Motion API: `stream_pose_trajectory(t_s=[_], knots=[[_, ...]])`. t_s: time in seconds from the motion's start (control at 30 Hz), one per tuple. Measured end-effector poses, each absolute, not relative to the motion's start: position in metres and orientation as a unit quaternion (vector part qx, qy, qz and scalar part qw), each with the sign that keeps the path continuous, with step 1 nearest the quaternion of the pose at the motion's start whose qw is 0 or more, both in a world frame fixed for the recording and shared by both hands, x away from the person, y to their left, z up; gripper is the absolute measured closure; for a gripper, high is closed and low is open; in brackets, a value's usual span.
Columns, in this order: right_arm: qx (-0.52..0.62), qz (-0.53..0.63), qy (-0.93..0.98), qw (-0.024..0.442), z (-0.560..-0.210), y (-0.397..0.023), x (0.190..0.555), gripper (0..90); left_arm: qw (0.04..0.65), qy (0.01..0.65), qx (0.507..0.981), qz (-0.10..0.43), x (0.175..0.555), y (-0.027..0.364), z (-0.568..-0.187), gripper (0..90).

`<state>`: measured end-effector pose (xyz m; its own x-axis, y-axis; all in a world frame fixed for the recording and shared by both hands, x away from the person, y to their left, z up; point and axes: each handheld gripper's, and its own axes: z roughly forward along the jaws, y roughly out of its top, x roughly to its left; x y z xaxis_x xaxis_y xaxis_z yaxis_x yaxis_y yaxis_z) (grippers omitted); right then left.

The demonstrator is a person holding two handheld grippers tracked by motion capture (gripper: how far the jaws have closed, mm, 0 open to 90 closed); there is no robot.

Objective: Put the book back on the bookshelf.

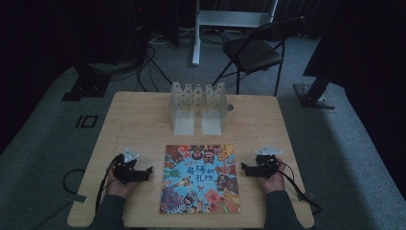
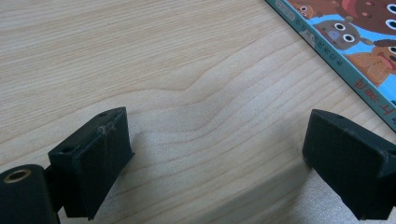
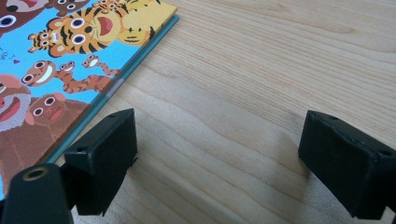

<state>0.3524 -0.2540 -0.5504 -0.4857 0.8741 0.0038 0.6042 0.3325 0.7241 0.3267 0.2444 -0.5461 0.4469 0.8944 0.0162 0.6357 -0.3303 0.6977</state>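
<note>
A colourful picture book [image 1: 200, 178] with cartoon animals on a blue cover lies flat on the wooden table [image 1: 143, 124], near its front edge. My left gripper [image 1: 143, 171] rests on the table just left of the book, open, with bare wood between its jaws. In the left gripper view [image 2: 217, 163] the book's spine edge [image 2: 355, 56] crosses the upper right corner. My right gripper [image 1: 246, 168] sits just right of the book, open and holding nothing. In the right gripper view [image 3: 217, 158] the book's corner [image 3: 70, 60] lies at the upper left, by the left jaw.
A clear plastic book rack [image 1: 198, 106] with several upright dividers stands at the table's far middle. Behind the table are a black folding chair [image 1: 253, 50], a white stand [image 1: 230, 19] and cables on the grey floor.
</note>
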Motion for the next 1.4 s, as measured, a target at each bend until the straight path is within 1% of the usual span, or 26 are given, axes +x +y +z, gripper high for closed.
stream_pose_trajectory(t_s=[0.77, 0.8, 0.83, 0.87, 0.9, 1.0, 1.07, 1.13, 1.17, 1.2, 1.4], knots=[[0.465, 0.341, 0.793, 0.197, -0.55, -0.254, 0.353, 11.8, 0.317, 0.485, 0.789, 0.205, 0.326, 0.244, -0.546, 8.3], [0.468, 0.34, 0.792, 0.197, -0.55, -0.253, 0.353, 12.9, 0.317, 0.484, 0.789, 0.205, 0.326, 0.244, -0.546, 8.5], [0.473, 0.337, 0.79, 0.196, -0.549, -0.252, 0.353, 17.0, 0.317, 0.484, 0.789, 0.205, 0.326, 0.244, -0.546, 8.8], [0.475, 0.335, 0.789, 0.197, -0.547, -0.252, 0.353, 22.9, 0.319, 0.483, 0.789, 0.206, 0.326, 0.244, -0.546, 9.2], [0.473, 0.34, 0.789, 0.195, -0.546, -0.251, 0.353, 25.4, 0.32, 0.481, 0.79, 0.206, 0.326, 0.244, -0.546, 10.4], [0.464, 0.346, 0.791, 0.199, -0.542, -0.247, 0.352, 29.3, 0.322, 0.479, 0.791, 0.206, 0.325, 0.244, -0.545, 14.2], [0.454, 0.356, 0.791, 0.205, -0.535, -0.244, 0.351, 31.9, 0.321, 0.479, 0.791, 0.205, 0.325, 0.244, -0.545, 14.2], [0.451, 0.36, 0.791, 0.207, -0.532, -0.242, 0.351, 32.3, 0.321, 0.479, 0.79, 0.205, 0.325, 0.243, -0.545, 14.2], [0.443, 0.367, 0.791, 0.208, -0.526, -0.239, 0.351, 35.3, 0.322, 0.48, 0.79, 0.206, 0.325, 0.243, -0.545, 14.2], [0.438, 0.371, 0.792, 0.208, -0.524, -0.238, 0.351, 36.4, 0.322, 0.48, 0.79, 0.206, 0.325, 0.243, -0.545, 14.2], [0.413, 0.374, 0.802, 0.212, -0.513, -0.224, 0.356, 38.2, 0.318, 0.485, 0.788, 0.205, 0.324, 0.242, -0.545, 15.3]])
